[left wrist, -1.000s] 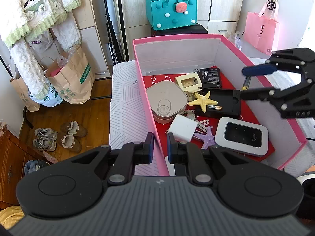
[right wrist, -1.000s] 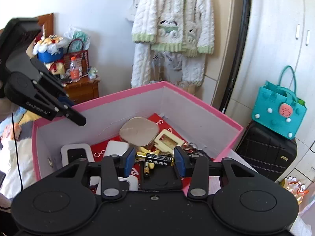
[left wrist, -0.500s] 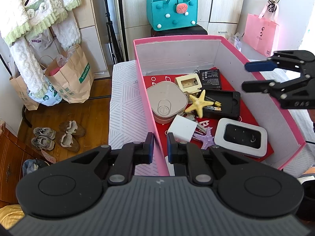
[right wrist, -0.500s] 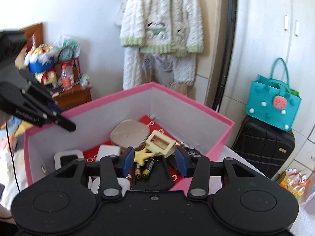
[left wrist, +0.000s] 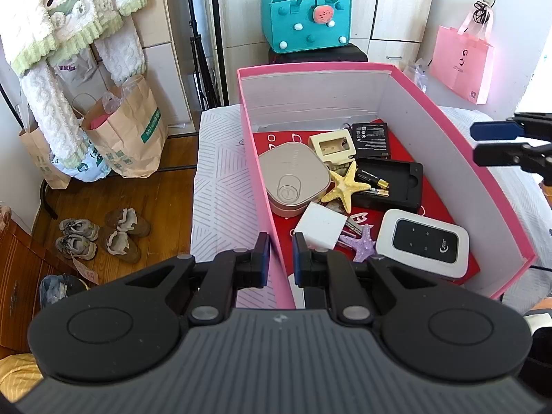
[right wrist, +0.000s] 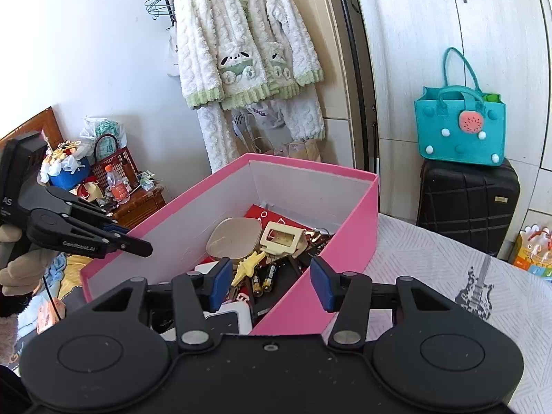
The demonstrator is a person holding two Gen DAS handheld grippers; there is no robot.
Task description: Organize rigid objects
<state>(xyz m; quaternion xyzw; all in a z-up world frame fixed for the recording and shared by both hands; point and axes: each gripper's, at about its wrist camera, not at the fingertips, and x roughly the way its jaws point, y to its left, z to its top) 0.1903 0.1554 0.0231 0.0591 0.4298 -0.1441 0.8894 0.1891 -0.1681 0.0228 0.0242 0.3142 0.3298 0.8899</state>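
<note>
A pink box (left wrist: 459, 145) sits on a patterned cloth. It holds a beige case (left wrist: 293, 177), a yellow starfish (left wrist: 343, 184), batteries (left wrist: 374, 181) on a black tray, a white cube (left wrist: 322, 226), a purple starfish (left wrist: 364, 243) and a white router (left wrist: 422, 243). My left gripper (left wrist: 278, 265) straddles the box's near left wall, nearly closed and empty. My right gripper (right wrist: 270, 284) is open and empty above the box's right wall (right wrist: 321, 276); it also shows at the right edge of the left wrist view (left wrist: 496, 141).
A teal bag (right wrist: 460, 127) sits on a black suitcase (right wrist: 467, 203) behind the box. Paper bags (left wrist: 127, 134) and shoes (left wrist: 100, 234) lie on the wood floor at left. A white fleece garment (right wrist: 241, 41) hangs on the wall. A cluttered wooden cabinet (right wrist: 138, 200) stands at far left.
My right gripper let go of the battery, which now lies on the black tray, then opened wider and drew back over the box's right wall. The left gripper has not moved.
</note>
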